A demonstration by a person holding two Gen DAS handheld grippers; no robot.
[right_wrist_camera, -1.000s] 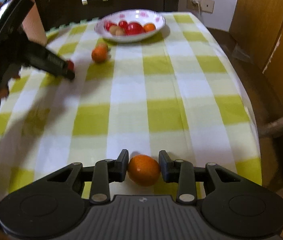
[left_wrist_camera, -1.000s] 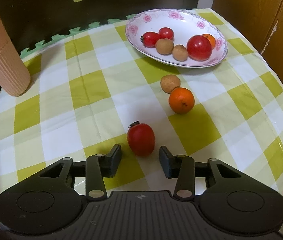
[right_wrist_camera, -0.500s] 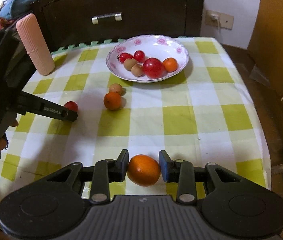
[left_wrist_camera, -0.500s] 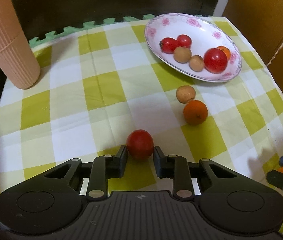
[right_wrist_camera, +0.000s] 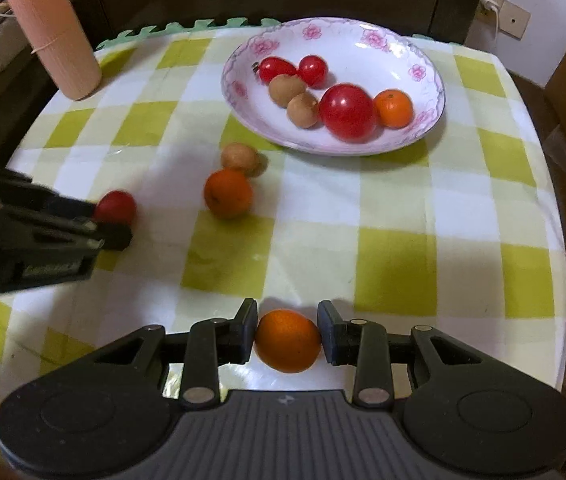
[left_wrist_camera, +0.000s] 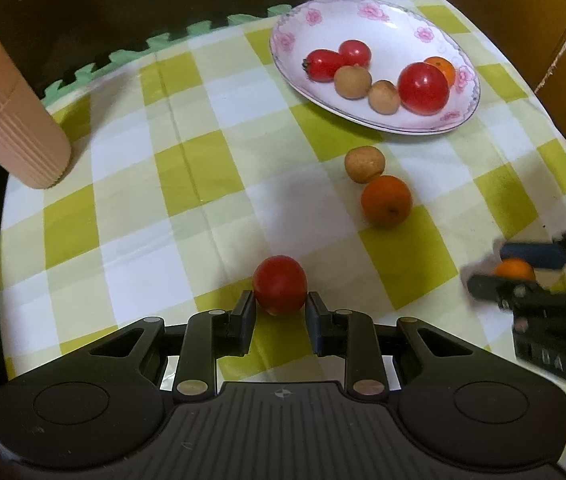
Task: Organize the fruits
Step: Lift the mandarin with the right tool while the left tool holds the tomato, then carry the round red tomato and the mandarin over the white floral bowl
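My left gripper point(left_wrist_camera: 279, 310) had its two black fingers pinched on a small round red tomato point(left_wrist_camera: 280, 284), which sat between the pads over the near part of the green-and-white checked tablecloth point(left_wrist_camera: 187, 184); whether it was resting on the cloth or lifted off it I could not tell. My right gripper point(right_wrist_camera: 287, 332) was closed the same way on a round orange mandarin point(right_wrist_camera: 287, 340), both pads touching its sides, near the front edge of the table. In the right wrist view the left gripper showed at the left, blurred, with the red tomato at its tip. Far from both claws stood the white oval dish with pink flowers on its rim point(right_wrist_camera: 423, 60), holding two small red tomatoes, two brown round fruits, one large red tomato and one orange fruit at its right end. On the cloth between the dish and my grippers lay a loose brown round fruit point(right_wrist_camera: 239, 159) and, just beside it on the near side and touching it, a loose orange fruit point(right_wrist_camera: 228, 193). At the far left corner stood an upright pink ribbed cylinder point(right_wrist_camera: 54, 32).
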